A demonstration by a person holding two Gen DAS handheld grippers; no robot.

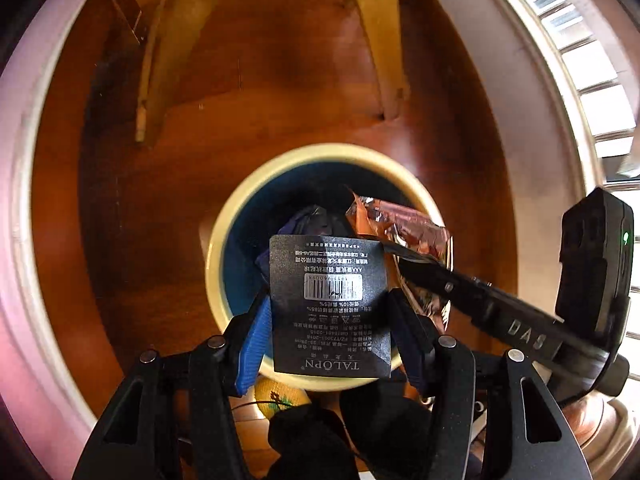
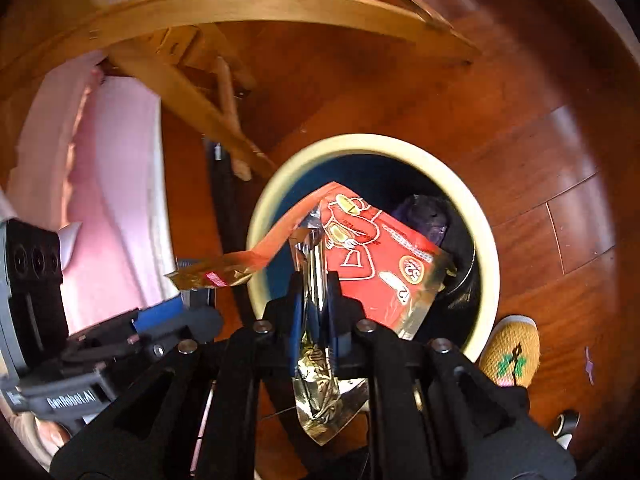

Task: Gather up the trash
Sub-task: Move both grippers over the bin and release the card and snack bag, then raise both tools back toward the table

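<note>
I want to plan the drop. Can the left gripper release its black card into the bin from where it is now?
Probably yes. The left gripper holds the black card directly over the open bin; only the red wrapper sits beside it.

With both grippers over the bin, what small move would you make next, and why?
Probably open the right gripper: its red snack wrapper hangs above the cream-rimmed bin, so it should drop in. The left gripper, with the black card, could follow.

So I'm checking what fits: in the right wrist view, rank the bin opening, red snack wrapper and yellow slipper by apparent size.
1. Bin opening, largest.
2. Red snack wrapper, though it sits nearer the camera, held in the right gripper jaws.
3. Yellow slipper, smallest; partly hidden.
</note>
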